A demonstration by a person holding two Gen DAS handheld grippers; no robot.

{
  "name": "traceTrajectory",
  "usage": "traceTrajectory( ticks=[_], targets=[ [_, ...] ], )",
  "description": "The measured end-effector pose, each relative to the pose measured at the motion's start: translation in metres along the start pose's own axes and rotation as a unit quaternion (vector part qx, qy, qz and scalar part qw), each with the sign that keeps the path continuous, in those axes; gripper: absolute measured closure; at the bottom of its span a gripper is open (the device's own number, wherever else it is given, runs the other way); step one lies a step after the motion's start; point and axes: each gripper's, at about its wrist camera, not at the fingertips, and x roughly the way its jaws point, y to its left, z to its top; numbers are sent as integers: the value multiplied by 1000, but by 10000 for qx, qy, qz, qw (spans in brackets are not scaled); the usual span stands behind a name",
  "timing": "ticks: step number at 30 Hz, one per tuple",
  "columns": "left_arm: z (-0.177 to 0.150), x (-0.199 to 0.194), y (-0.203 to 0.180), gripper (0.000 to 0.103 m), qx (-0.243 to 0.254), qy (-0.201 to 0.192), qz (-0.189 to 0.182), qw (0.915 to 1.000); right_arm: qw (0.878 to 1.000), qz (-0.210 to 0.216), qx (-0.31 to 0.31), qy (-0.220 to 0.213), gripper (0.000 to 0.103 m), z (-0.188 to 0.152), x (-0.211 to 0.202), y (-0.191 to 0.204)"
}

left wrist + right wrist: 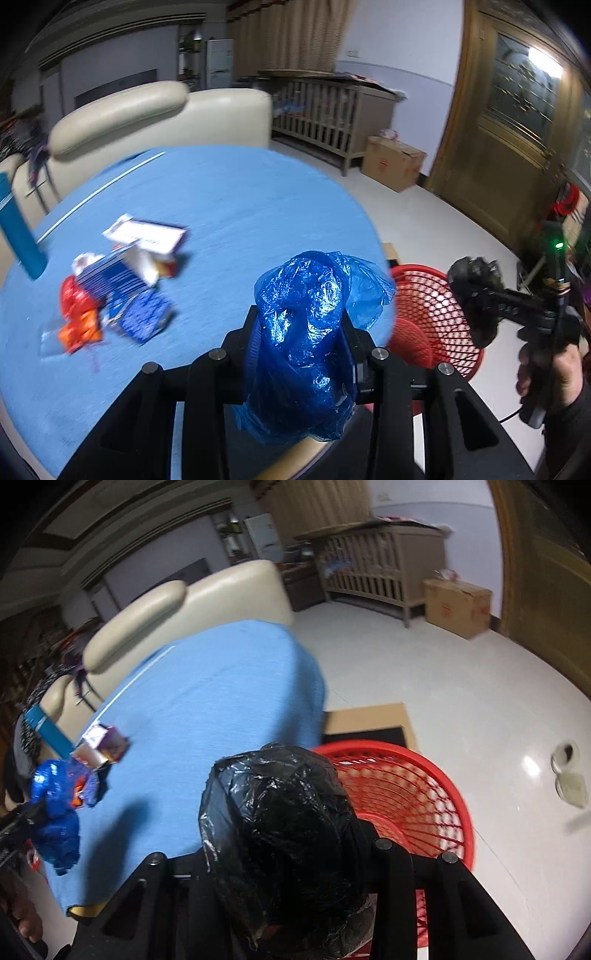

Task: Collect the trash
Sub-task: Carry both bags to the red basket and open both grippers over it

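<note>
Between our left gripper [303, 332] fingers we have a crumpled blue plastic bag [306, 343] clamped, the jaws closed on it above the near edge of the blue table [221, 206]; our right gripper [280, 834] is likewise clenched on a wad of black plastic bag [273, 834], held beside the table's edge and just short of the red basket [424, 805]. We judge that we are in the carrying step: both pieces are lifted and on their way to the basket, neither yet dropped. Next we should bring the right gripper over the basket's mouth and open its jaws, then swing the left one across from the table and do the same; light film like this may cling to the pads, so a small shake could be needed. What we can see of the basket's mesh interior looks empty, though its bottom is partly hidden. Farther out on the table lies a heap of wrappers and small boxes [118, 280], still to be gathered.
</note>
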Motion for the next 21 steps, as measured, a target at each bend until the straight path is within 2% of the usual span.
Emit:
traceTrajectory(
  ticks=[9,10,13,18,21],
  targets=[
    [18,24,-51,64,404,112,-347,9985,9989,-117,335,312,61,-9,24,-31],
    [19,28,-58,64,455,134,-379,9982,9988,-123,353,330,56,-12,27,-32],
    [22,37,-69,64,543,213,-459,9972,9978,-89,450,468,31,-15,33,-37],
    [22,51,-93,64,702,323,-553,9955,9975,-106,609,347,29,-17,31,-47],
    [22,61,-107,64,798,402,-617,9941,9959,-143,890,119,29,-15,20,-63]
  ],
)
